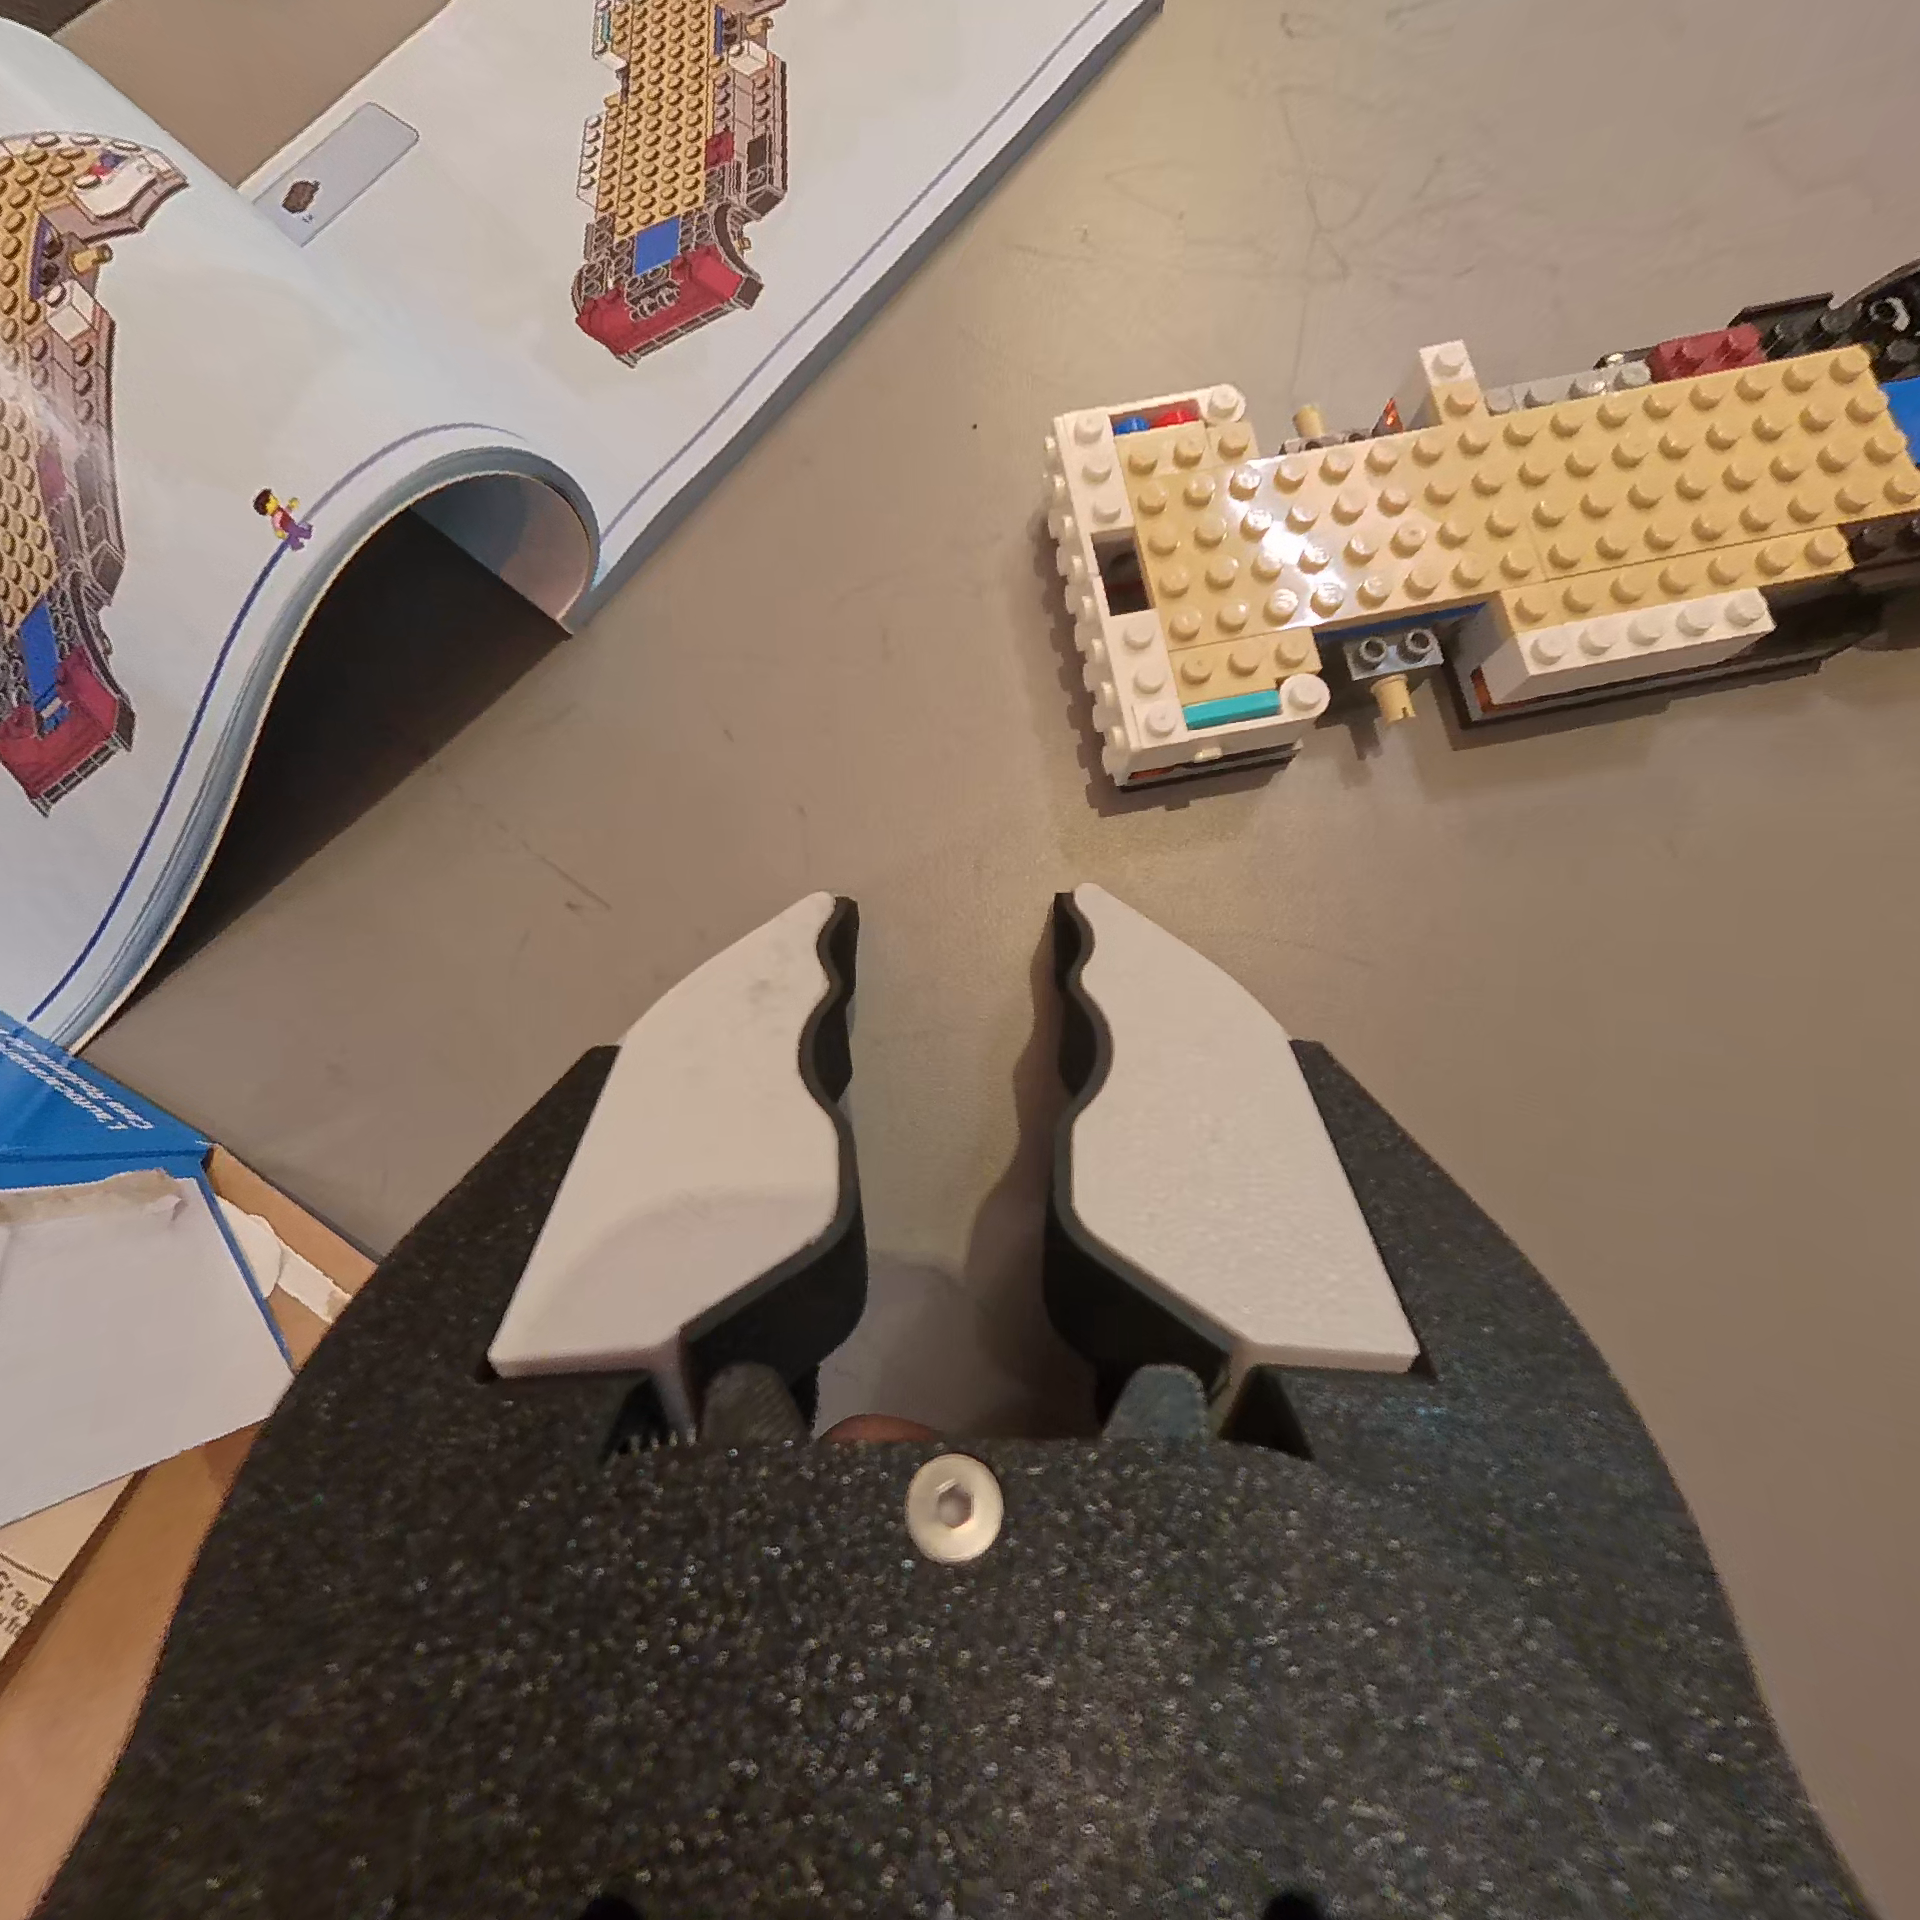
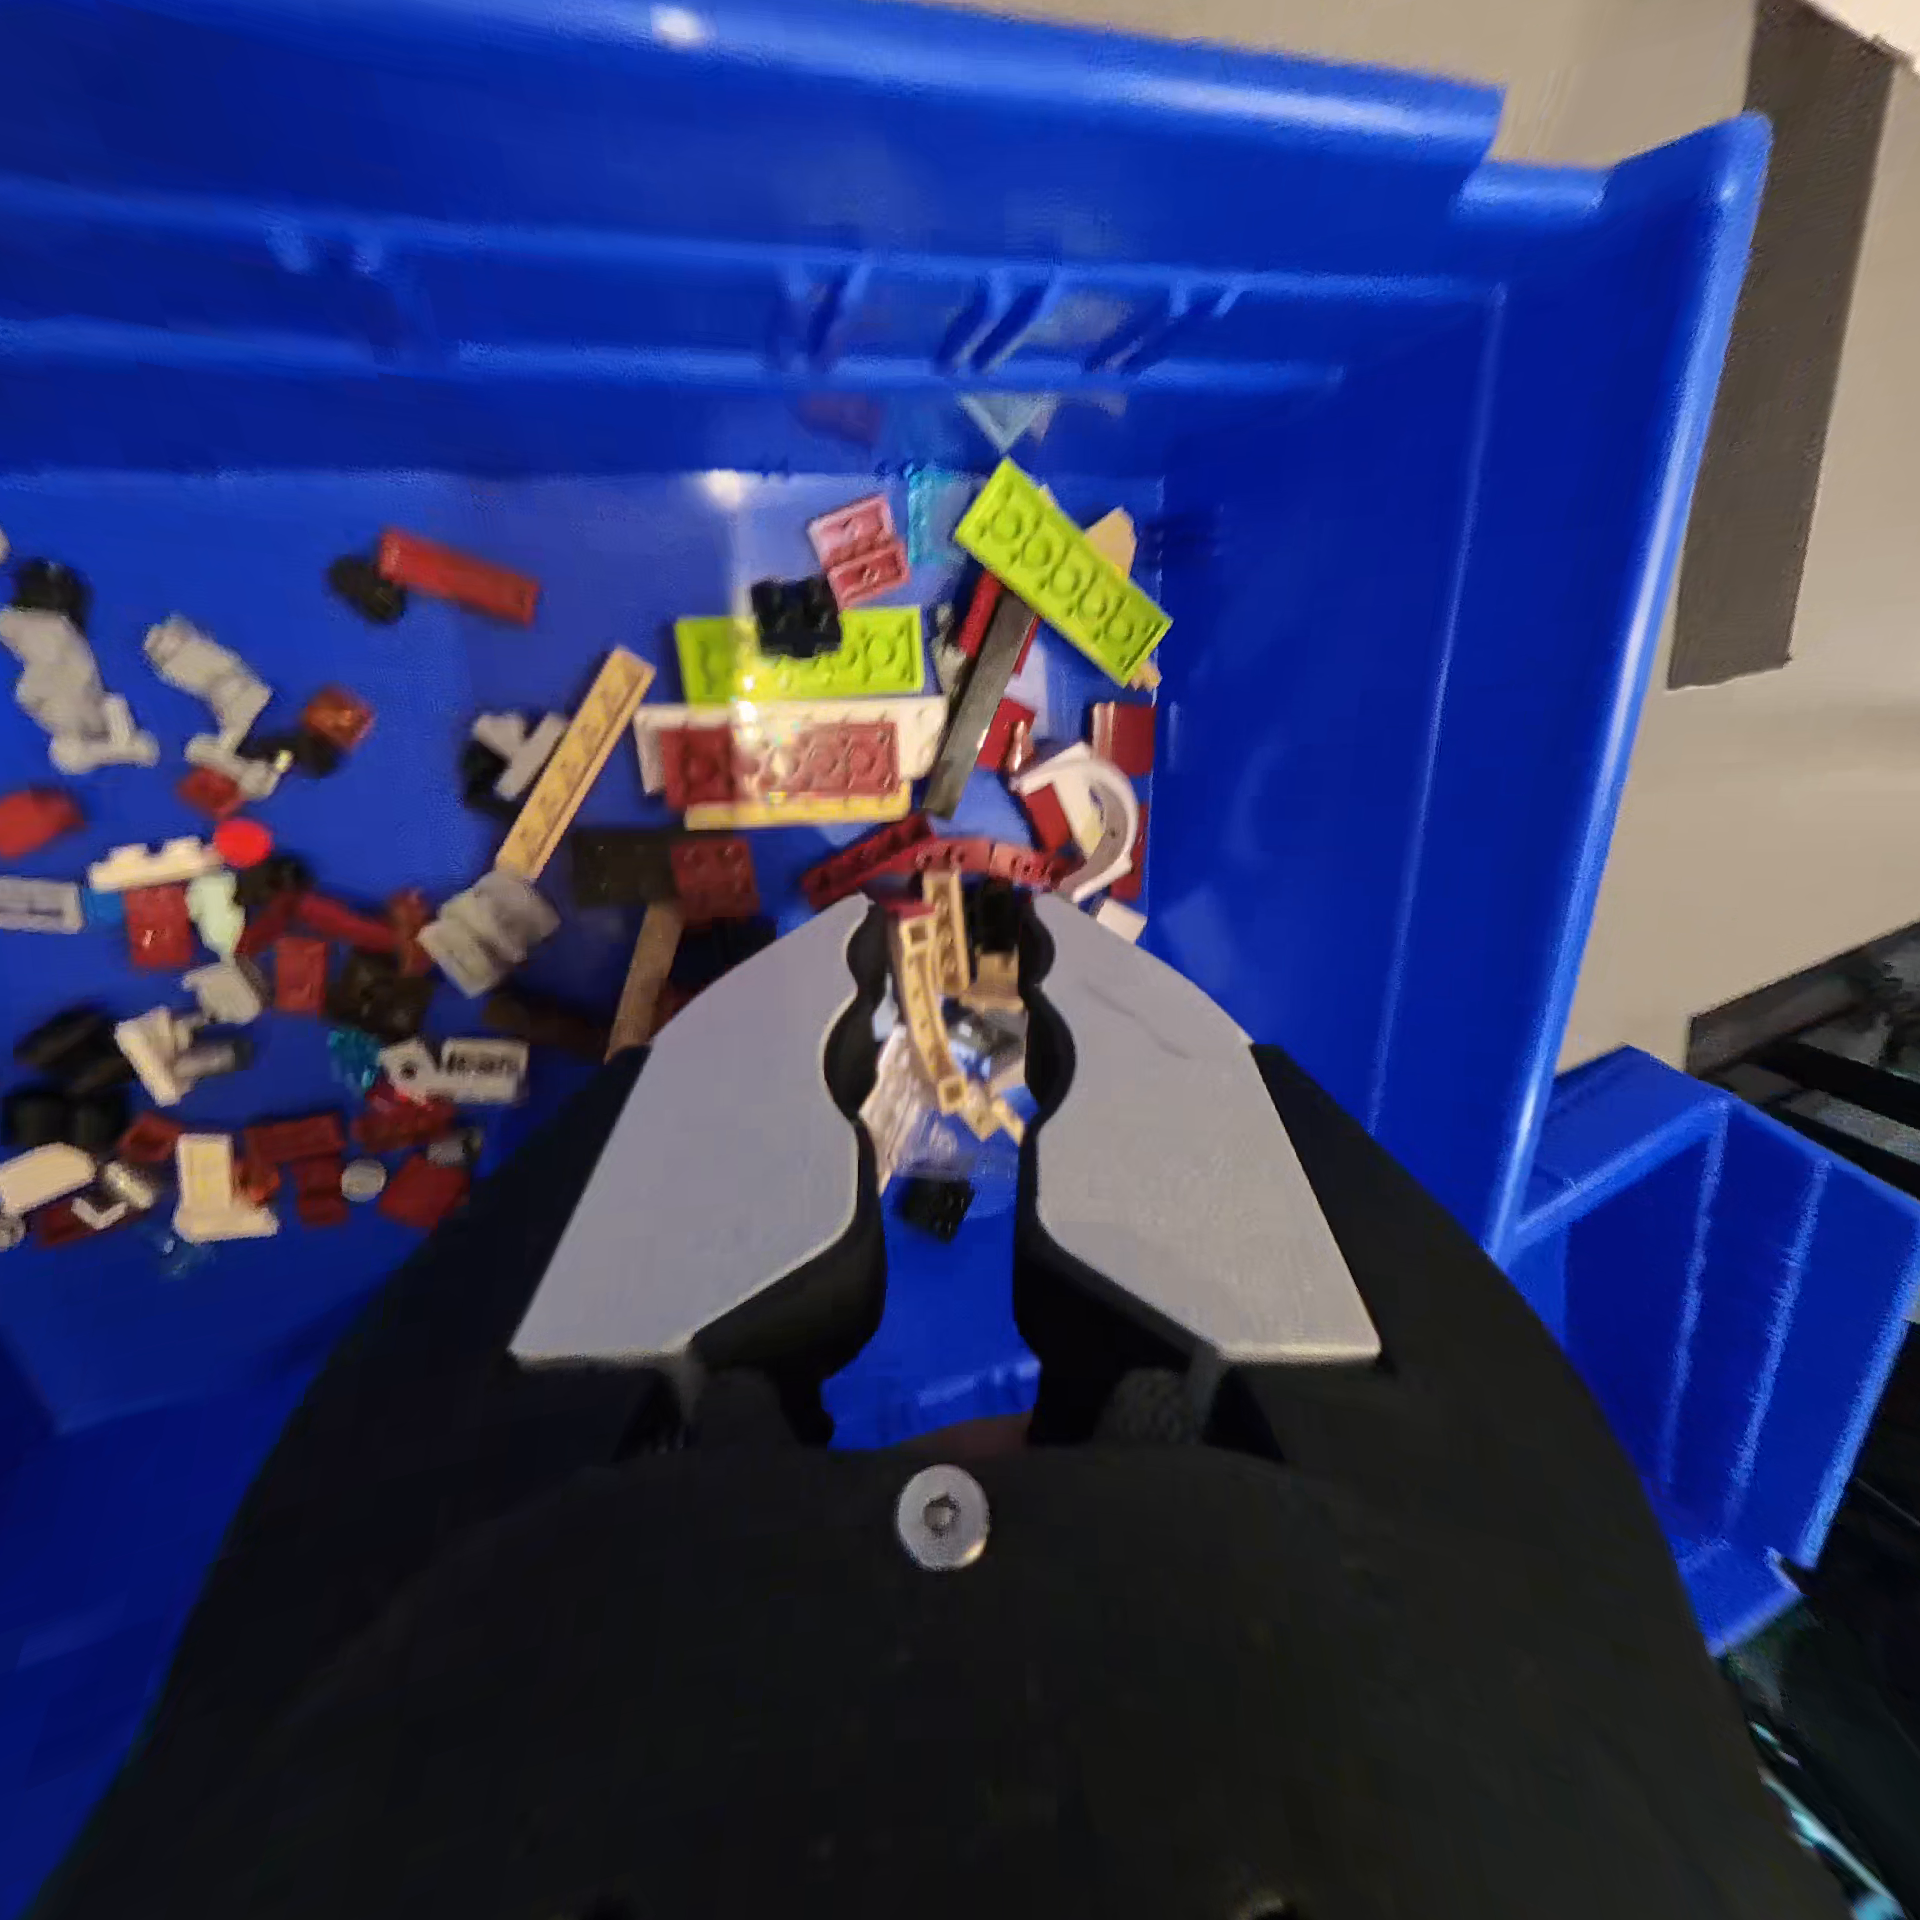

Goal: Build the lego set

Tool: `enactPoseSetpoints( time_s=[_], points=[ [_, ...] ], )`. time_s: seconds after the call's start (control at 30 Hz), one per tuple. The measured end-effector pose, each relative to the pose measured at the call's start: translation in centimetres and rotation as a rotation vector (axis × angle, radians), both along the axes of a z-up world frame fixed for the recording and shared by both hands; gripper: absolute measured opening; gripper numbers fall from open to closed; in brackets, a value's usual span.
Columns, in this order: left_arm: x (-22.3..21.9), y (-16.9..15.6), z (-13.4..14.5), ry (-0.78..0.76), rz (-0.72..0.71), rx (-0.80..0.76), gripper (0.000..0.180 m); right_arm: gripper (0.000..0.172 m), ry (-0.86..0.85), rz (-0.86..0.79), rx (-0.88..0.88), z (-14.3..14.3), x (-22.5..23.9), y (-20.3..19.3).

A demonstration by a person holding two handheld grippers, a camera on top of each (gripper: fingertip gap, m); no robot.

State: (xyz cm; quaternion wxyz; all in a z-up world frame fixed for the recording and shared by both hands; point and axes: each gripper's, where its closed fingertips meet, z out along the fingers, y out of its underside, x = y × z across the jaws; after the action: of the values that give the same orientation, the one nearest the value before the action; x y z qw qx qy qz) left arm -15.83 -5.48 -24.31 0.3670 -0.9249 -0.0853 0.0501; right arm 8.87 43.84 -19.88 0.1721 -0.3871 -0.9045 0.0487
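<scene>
Here the left gripper (image 1: 956, 914) has bare, parted jaws over matte table (image 1: 831, 727); right gripper (image 2: 951, 914), grip unclear, among studded bricks (image 2: 940, 987).

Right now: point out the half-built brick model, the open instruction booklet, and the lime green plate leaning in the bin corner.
Brick model (image 1: 1507, 488), left wrist view: on its tan studded top.
Instruction booklet (image 1: 447, 343), left wrist view: on the flat pale-blue page.
Lime green plate (image 2: 1060, 571), right wrist view: on its studded face.

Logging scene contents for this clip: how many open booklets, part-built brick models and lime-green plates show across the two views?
Open booklet: 1
Part-built brick model: 1
Lime-green plates: 2
Total: 4
</scene>
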Motion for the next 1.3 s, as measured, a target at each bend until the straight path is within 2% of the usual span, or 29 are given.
enactPoseSetpoints(
  time_s=[0.13,0.27,0.47,0.6,0.83,1.0,1.2,1.3],
  points=[
    [0.0,0.0,0.0,-0.01,0.003,0.001,0.037,0.018,-0.046,-0.092,-0.086,-1.9,-1.7,-0.3],
    [-0.1,0.0,0.0,-0.016,0.004,0.002,0.037,0.015,-0.114,-0.15,-0.062,-3.8,-1.8,0.2],
    [-0.1,0.0,0.0,-0.016,0.005,0.002,0.037,0.009,-0.147,-0.148,-0.119,-4.5,-1.6,-0.6],
    [-0.1,0.0,0.0,-0.014,0.005,0.001,0.037,0.004,-0.119,-0.165,-0.059,-3.9,-1.4,0.3],
    [-0.1,0.0,0.0,-0.016,0.005,0.002,0.037,0.003,-0.106,-0.217,-0.066,-0.9,0.6,1.8],
    [-0.1,0.0,0.0,-0.015,0.005,0.001,0.037,0.003,-0.178,-0.251,-0.019,-0.8,2.7,2.7],
    [-0.1,0.0,0.0,-0.014,0.004,0.001,0.037,0.004,-0.188,-0.334,0.156,0.5,4.1,5.7],
    [-0.1,0.0,0.0,-0.015,0.004,0.001,0.037,0.005,-0.222,-0.323,0.191,-0.1,4.5,6.1]
  ],
)
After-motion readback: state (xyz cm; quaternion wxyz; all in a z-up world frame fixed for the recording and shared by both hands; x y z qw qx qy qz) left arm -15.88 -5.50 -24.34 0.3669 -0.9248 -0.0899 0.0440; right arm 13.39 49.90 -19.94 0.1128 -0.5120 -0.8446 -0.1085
